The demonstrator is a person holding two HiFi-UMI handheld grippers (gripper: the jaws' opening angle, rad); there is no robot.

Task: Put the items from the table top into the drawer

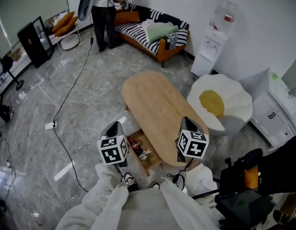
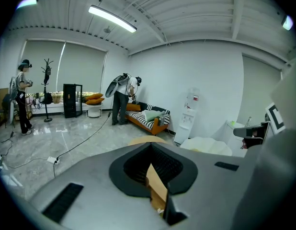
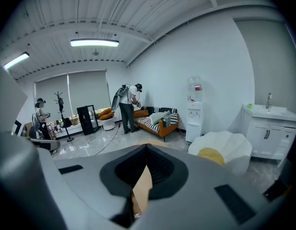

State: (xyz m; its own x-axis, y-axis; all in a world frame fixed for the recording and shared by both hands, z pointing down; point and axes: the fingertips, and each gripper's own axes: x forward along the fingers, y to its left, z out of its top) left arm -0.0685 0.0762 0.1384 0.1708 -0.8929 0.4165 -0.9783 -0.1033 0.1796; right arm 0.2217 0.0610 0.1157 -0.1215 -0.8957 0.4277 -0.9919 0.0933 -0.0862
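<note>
The oval wooden table [image 1: 157,107] stands in front of me, and I see no loose items on its top. Under its near left edge the drawer [image 1: 155,163] is pulled open, with a red can [image 1: 135,146] and small white items [image 1: 145,154] inside. My left gripper [image 1: 114,127] hovers over the drawer's left side, jaws together with nothing between them [image 2: 151,153]. My right gripper [image 1: 187,123] hangs above the table's near right edge, shut and empty [image 3: 147,153]. A sliver of table and drawer shows through each gripper's narrow slit.
A striped sofa [image 1: 153,32] and a person [image 1: 102,13] are at the far end. A water dispenser [image 1: 212,42], an egg-shaped seat [image 1: 220,102] and a white cabinet [image 1: 275,109] line the right. A cable [image 1: 66,99] crosses the floor on the left. Black equipment [image 1: 248,186] sits by my right.
</note>
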